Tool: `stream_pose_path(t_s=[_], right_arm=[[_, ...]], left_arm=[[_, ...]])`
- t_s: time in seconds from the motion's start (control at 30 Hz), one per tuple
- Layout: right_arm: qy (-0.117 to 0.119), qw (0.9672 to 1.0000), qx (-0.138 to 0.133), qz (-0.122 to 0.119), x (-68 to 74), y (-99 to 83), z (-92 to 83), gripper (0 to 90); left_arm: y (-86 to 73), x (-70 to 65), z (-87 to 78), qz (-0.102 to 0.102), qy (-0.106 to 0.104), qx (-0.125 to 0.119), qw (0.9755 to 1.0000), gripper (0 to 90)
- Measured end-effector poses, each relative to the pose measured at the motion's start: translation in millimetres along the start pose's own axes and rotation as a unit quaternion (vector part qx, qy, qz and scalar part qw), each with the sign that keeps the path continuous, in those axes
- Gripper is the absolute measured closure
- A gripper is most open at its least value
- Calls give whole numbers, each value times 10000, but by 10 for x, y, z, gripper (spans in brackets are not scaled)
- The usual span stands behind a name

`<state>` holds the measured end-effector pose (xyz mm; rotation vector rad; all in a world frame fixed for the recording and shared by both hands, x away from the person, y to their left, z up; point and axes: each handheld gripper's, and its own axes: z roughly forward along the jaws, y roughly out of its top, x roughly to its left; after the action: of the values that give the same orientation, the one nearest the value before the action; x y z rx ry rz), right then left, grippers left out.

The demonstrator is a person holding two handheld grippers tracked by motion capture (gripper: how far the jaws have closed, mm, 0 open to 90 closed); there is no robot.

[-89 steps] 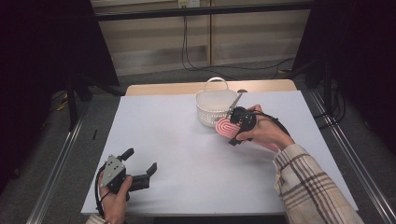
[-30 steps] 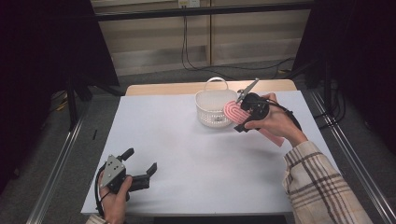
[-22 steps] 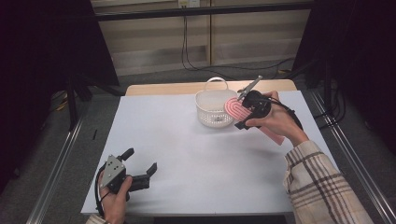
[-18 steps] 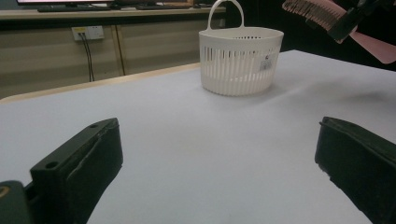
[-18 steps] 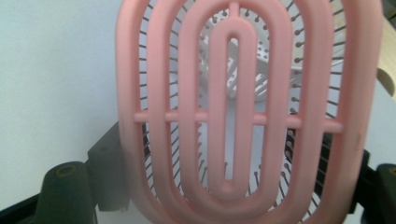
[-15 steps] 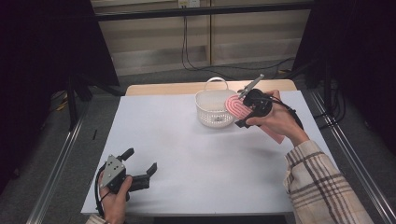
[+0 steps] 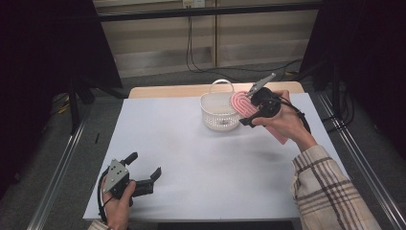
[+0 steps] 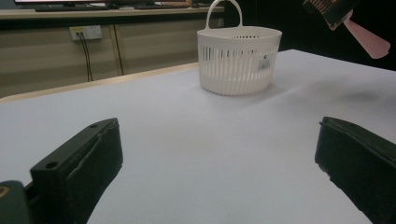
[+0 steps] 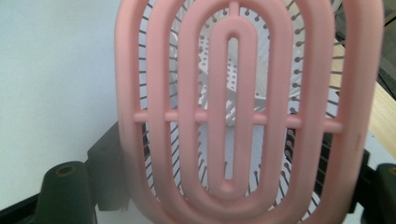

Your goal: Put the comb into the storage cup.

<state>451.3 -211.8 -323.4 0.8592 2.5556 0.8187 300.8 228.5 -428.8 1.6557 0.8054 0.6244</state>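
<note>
My right gripper [image 7: 253, 106] holds a pink hairbrush [image 7: 242, 103] – its jaws are clamped on the brush, with the oval head lifted at the right rim of the white basket [image 7: 220, 111], which stands at the far side of the white table [image 7: 191, 158]. The handle points back, past the right hand [image 7: 282, 122]. I judge that the step in hand is to put the brush into the basket. To do it well, I would bring the head fully over the opening, tip it downward, lower it inside and only then let the jaws part, so that the brush does not catch the rim or the upright handle of the basket and push it away.

My left gripper [image 7: 143, 179] rests at the near left of the table with its jaws wide apart and nothing between them.

The right gripper view shows the slotted head and its bristles very close, and through the slots the perforated basket floor – the high view does not give this. The left gripper view shows the basket from the side, with a small label on its wall.
</note>
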Motion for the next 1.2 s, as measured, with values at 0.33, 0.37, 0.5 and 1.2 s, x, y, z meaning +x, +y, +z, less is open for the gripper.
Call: stream_pose_path(t_s=[0.33,0.37,0.5,1.2], right_arm=[[-154,9994,-288,144,-35,-4,-46,217],[-155,9993,-316,156,-35,-2,-51,218],[-239,9984,-465,230,-51,1,-57,217],[-418,9895,-1262,571,-51,-6,-114,217]], left_arm=[[0,4,-2,19,8,2,10000,11],[0,3,-2,10,4,-2,10000,11],[-1,0,-1,-12,-32,6,10000,11],[1,6,-5,16,-2,9,10000,12]])
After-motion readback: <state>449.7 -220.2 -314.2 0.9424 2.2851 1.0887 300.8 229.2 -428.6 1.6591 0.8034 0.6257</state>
